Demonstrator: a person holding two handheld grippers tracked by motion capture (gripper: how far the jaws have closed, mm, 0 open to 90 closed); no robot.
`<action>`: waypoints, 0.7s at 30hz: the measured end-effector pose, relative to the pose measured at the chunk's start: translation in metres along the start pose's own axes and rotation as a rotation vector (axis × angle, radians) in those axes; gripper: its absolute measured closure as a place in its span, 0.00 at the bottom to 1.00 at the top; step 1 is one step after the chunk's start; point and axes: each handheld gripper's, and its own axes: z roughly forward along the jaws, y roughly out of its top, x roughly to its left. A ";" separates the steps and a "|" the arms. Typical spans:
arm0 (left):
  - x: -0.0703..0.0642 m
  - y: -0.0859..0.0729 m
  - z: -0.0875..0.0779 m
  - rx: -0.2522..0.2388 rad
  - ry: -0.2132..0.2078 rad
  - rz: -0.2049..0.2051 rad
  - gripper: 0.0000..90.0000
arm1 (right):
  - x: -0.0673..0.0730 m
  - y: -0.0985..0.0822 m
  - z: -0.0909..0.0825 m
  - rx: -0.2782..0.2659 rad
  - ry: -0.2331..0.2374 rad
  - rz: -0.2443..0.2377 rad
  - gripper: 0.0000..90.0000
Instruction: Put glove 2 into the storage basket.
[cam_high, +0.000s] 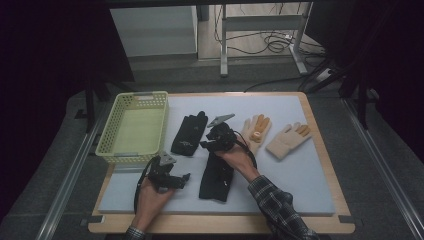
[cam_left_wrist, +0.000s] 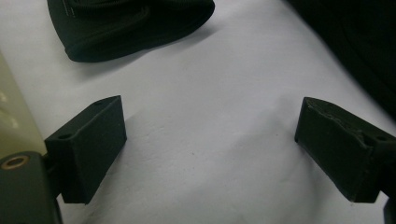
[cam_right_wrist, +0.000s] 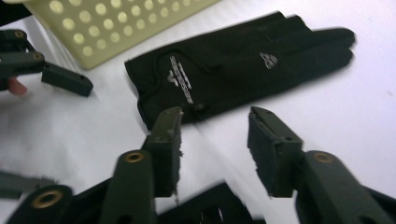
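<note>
Grey foam mat (cam_high: 300, 165) carries everything. Off its left edge sits the pale yellow perforated plastic basket (cam_high: 134, 127). Right of the basket lie two black fabric gloves: one (cam_high: 190, 133) close beside it, the other (cam_high: 216, 177) nearer the person. The right gripper (cam_right_wrist: 215, 135) hovers partly open, holding nothing, between them; the basket-side black glove lies just ahead of its jaws. The left gripper (cam_left_wrist: 210, 149), below the basket, stands wide and empty. Risk: closing short would pinch the mat or catch only a cuff edge, letting the glove slip.
</note>
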 end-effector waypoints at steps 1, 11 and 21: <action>0.000 0.000 0.000 0.000 0.000 0.000 0.10 | 0.000 0.002 0.002 0.002 0.004 -0.004 0.65; 0.000 0.000 0.000 -0.002 -0.002 -0.002 0.10 | -0.003 0.022 0.036 0.020 -0.014 -0.030 0.60; 0.000 0.000 0.000 -0.002 -0.003 -0.002 0.10 | -0.011 0.034 0.076 0.051 -0.011 -0.027 0.36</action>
